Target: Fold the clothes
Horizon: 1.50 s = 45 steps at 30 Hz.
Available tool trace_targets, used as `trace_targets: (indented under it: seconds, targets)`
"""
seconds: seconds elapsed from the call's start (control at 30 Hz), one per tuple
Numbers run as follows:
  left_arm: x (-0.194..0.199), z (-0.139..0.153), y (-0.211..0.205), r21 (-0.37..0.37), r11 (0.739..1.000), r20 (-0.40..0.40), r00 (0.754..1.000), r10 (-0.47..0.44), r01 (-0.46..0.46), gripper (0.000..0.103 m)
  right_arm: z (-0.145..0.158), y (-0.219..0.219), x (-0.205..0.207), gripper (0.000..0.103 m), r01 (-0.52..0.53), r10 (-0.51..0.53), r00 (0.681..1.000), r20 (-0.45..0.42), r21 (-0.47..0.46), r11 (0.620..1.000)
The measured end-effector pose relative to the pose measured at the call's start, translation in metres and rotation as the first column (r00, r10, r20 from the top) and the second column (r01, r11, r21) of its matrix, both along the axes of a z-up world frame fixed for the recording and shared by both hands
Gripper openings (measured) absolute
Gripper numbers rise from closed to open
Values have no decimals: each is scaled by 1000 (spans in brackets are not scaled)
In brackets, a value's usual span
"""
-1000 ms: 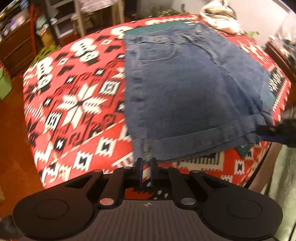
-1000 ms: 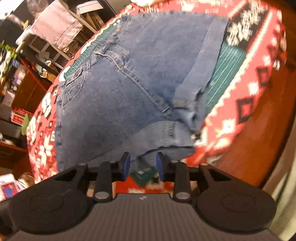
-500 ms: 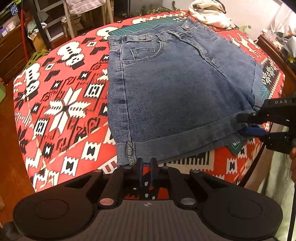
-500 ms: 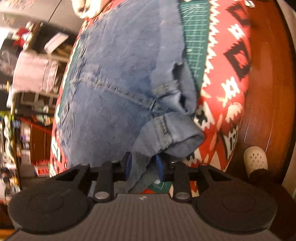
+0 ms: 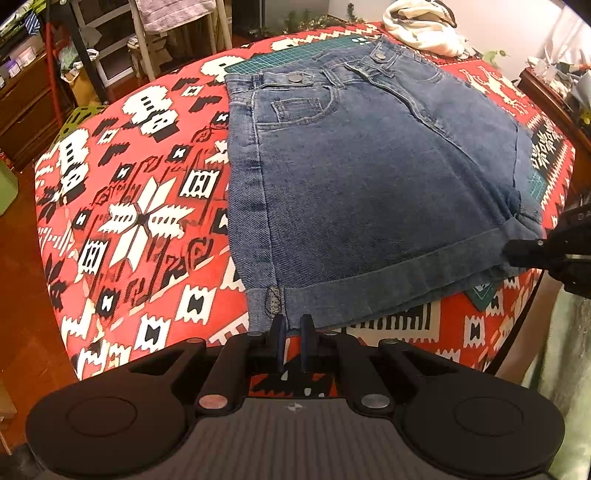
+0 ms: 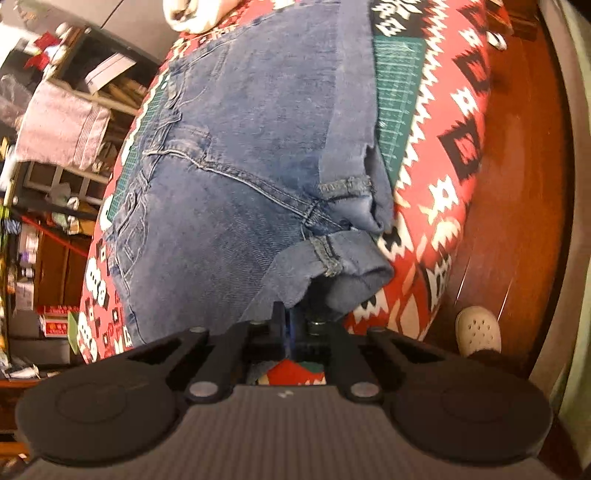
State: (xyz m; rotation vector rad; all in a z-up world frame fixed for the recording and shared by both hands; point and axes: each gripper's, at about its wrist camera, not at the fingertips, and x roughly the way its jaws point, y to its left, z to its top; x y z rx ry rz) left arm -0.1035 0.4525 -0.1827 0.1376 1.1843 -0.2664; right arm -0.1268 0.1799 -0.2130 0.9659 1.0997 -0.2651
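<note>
Right gripper [image 6: 295, 317] pinches denim shorts [image 5: 369, 192]; hem visible.

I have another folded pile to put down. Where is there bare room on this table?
Free: the red patterned cloth left of the denim shorts. Crowded: the far corner with the white garment, and the right edge, where the right gripper pinches the hem.

A red cloth [image 5: 140, 206] with black and white geometric patterns covers the table, and a green cutting mat [image 6: 397, 110] with a pale grid lies on it, showing again at the far edge in the left wrist view. A crumpled white garment [image 5: 421, 26] sits at the far end of the table, and a pinkish-grey towel [image 6: 62, 127] hangs over a pale rack beside cluttered wooden shelves. On the reddish wooden floor [image 6: 517, 184] stands a foot in a white perforated clog [image 6: 478, 328].
</note>
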Motion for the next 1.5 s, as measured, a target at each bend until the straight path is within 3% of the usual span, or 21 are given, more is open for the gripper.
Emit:
trace_targets:
  seconds: [0.3,0.53,0.8,0.93,1.2,1.5]
  targets:
    - [-1,0,2,1,1000,6,1000,-8,8,6,-24,-3,-16,2,48,-47,997,-59,19,999]
    - [0,1,1,-7,1000,10,1000,-8,8,6,-20,-8,-29,3,17,-17,995,-97,-3,1000]
    - [6,7,-5,-31,1000,17,1000,2,-1,6,12,-32,-38,8,-26,22,998,-64,-59,998]
    - [11,16,-17,-49,999,31,999,-14,15,6,31,-59,-35,9,17,-19,1000,-23,-80,997]
    - [33,30,-81,-79,996,48,998,-44,47,6,39,-124,-2,10,43,-39,998,47,-83,996]
    - [57,29,-220,-84,991,36,994,-106,108,6,21,-215,64,11,-111,120,990,80,-100,989]
